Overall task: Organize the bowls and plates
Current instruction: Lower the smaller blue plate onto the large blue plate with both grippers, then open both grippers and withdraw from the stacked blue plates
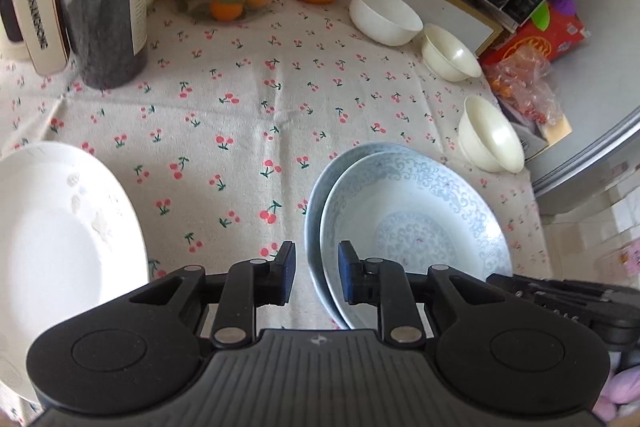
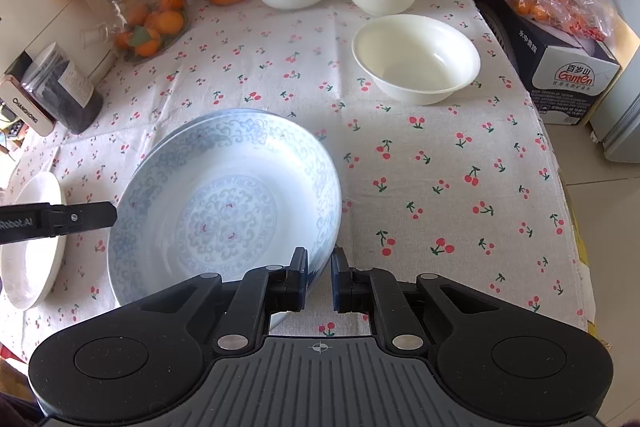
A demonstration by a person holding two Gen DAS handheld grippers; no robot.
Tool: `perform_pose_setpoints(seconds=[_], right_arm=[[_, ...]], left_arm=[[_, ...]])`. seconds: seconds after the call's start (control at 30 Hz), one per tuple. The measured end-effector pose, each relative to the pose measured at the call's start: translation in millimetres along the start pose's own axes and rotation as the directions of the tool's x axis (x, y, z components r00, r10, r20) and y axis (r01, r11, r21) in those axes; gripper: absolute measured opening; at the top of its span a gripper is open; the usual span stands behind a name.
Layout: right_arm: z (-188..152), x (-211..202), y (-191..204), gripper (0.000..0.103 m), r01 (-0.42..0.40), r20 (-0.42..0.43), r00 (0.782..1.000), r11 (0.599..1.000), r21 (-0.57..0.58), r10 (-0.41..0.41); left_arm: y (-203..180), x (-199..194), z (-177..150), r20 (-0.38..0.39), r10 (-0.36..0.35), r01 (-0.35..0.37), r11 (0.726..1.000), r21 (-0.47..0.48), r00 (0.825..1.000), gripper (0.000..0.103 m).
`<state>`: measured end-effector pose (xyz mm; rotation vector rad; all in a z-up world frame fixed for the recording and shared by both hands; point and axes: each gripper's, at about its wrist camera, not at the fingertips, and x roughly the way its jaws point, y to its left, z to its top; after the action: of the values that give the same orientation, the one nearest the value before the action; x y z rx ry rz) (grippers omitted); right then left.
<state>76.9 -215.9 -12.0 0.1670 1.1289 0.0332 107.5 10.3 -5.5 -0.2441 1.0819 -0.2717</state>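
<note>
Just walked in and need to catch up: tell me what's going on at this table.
A person with a handheld gripper in each hand is sorting dishes on a cherry-print tablecloth. Both grippers are at the patterned blue plates, two nested together: the right gripper has its fingers straddling the near rim, and the left gripper straddles the rim on its side. Neither looks fully clamped. A white plate lies off to the left, and three white bowls sit untouched farther back.
</note>
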Motion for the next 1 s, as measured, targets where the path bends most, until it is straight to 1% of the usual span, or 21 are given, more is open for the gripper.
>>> perform_pose_setpoints(seconds=[0.17,0.23,0.27,0.37,0.47,0.53,0.6,0.63,0.67,0.7,0.77,0.8,0.83,0.87,0.9,0.97,1.0], right_arm=[[-1,8,6,0.014,-0.003,-0.021,1.0,1.0,-0.009,0.003],[0,8,6,0.015,-0.007,-0.028,1.0,1.0,-0.005,0.007],[0,8,5,0.018,-0.019,-0.032,0.999,1.0,0.0,0.019],[1,7,4,0.02,-0.03,-0.034,0.999,1.0,0.01,0.03],[3,7,3,0.022,-0.038,-0.039,0.998,0.999,0.024,0.039],[4,5,4,0.026,-0.047,-0.032,0.998,0.999,0.025,0.048],[5,2,6,0.037,-0.055,-0.024,0.998,0.998,0.02,0.055],[5,0,8,0.041,-0.059,-0.018,0.998,0.998,0.012,0.059],[6,-2,10,0.048,-0.063,-0.012,0.998,0.998,0.004,0.063],[6,-4,13,0.053,-0.066,-0.005,0.998,0.998,-0.005,0.066],[7,-6,19,0.057,-0.072,0.003,0.997,0.997,-0.024,0.072],[8,-7,22,0.061,-0.076,0.006,0.997,0.997,-0.031,0.076],[8,-8,25,0.064,-0.08,0.011,0.997,0.996,-0.036,0.081],[8,-9,28,0.071,-0.084,0.02,0.996,0.996,-0.04,0.085],[9,-10,30,0.075,-0.088,0.03,0.996,0.995,-0.045,0.09],[10,-12,36,0.078,-0.098,0.052,0.994,0.993,-0.061,0.101],[10,-13,39,0.081,-0.101,0.065,0.992,0.992,-0.069,0.106]], left_arm=[[-7,7,-3,0.009,0.059,-0.06,0.995,0.08,0.998,0.02],[-7,8,-4,0.001,0.063,-0.063,0.994,0.089,0.998,0.02],[-7,9,-5,-0.002,0.063,-0.063,0.994,0.09,0.998,0.02],[-8,9,-5,-0.003,0.07,-0.069,0.993,0.096,0.998,0.02],[-9,10,-5,-0.004,0.072,-0.071,0.993,0.097,0.997,0.023],[-9,9,-5,-0.003,0.072,-0.072,0.992,0.101,0.997,0.024],[-10,8,-6,0.001,0.075,-0.074,0.991,0.109,0.997,0.03],[-10,7,-6,0.005,0.076,-0.077,0.991,0.113,0.997,0.035],[-10,6,-6,0.008,0.077,-0.077,0.99,0.118,0.997,0.041],[-10,4,-6,0.011,0.077,-0.077,0.989,0.122,0.997,0.044],[-9,1,-7,0.018,0.076,-0.078,0.988,0.13,0.997,0.057],[-8,-1,-7,0.021,0.076,-0.078,0.988,0.135,0.997,0.061],[-7,-3,-7,0.024,0.076,-0.078,0.987,0.141,0.997,0.068],[-6,-4,-7,0.028,0.076,-0.079,0.986,0.145,0.997,0.074],[-5,-7,-8,0.033,0.078,-0.082,0.986,0.147,0.996,0.076],[-1,-11,-8,0.041,0.082,-0.088,0.985,0.15,0.996,0.084],[1,-13,-8,0.045,0.087,-0.092,0.985,0.148,0.995,0.086]])
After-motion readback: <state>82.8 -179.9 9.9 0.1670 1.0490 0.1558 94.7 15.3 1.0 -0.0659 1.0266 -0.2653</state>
